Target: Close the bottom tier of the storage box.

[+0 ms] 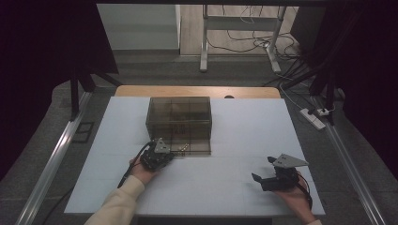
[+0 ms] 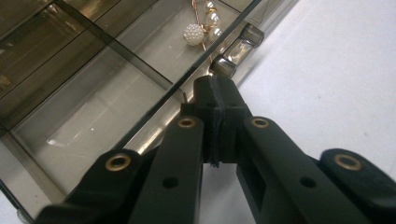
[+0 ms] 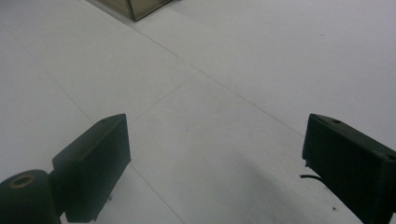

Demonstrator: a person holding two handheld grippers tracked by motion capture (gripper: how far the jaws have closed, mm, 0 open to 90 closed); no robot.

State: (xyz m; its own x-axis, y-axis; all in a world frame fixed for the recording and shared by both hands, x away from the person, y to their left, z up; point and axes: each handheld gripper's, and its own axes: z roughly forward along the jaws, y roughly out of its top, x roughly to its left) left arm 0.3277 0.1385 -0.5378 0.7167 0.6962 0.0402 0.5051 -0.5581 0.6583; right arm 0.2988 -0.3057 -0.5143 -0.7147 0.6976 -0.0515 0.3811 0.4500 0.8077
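A smoky see-through box stands at the middle of the white table. Its bottom drawer is pulled out toward me, with a piece of pearl jewellery inside, seen in the high view as pale beads. My left gripper is shut, its tips at the drawer's front edge, just short of the clear handle. I cannot tell whether anything is pinched between them. My right gripper rests open near the table's front right, above bare table.
The white table surface spreads around the box. A corner of the box lies far ahead of the right gripper. Beyond the table are a desk frame, cables and a power strip on the floor.
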